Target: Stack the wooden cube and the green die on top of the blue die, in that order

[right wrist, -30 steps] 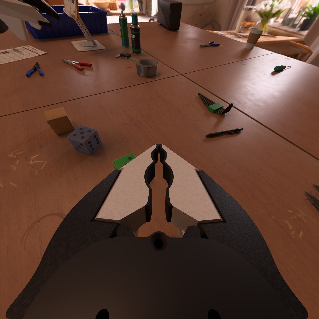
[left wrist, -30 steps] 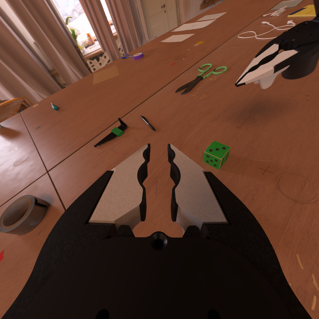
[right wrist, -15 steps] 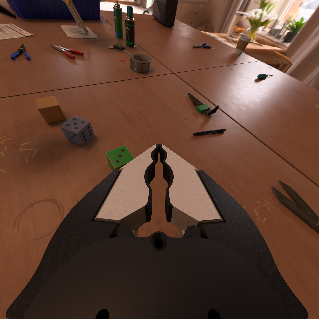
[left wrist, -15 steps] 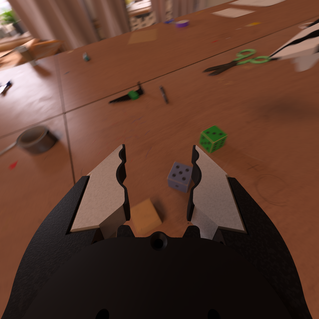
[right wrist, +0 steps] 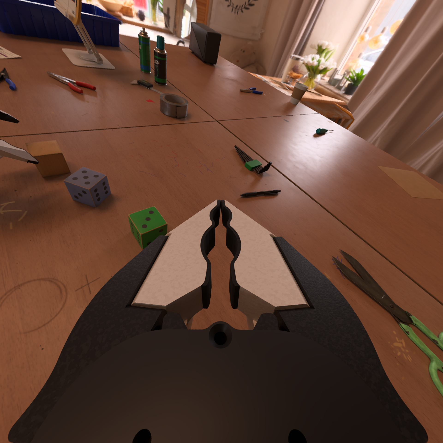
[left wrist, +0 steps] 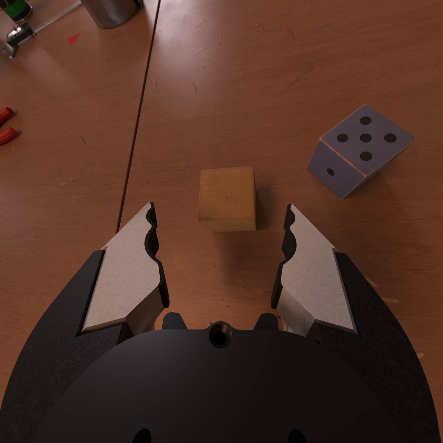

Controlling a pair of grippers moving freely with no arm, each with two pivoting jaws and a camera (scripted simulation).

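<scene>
Cut off by the left wrist view's edges: red plier handles (left wrist: 6, 125), tape roll (left wrist: 110, 10), spray can (left wrist: 14, 8). In the right wrist view, green die (right wrist: 146, 225) partly hidden behind right claw (right wrist: 220, 202); green-handled scissors (right wrist: 393, 318) cropped at right; left claw (right wrist: 14, 140) mostly out of frame.

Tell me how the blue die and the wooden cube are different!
The blue die is bluish-grey with black dots on its faces; the wooden cube is plain tan wood with no dots. The blue die sits off to one side of the open left claw; the wooden cube lies straight ahead of the gap between its fingers. The blue die looks turned at an angle; the wooden cube faces the claw squarely. Both are box-shaped and rest apart on the brown table.
</scene>
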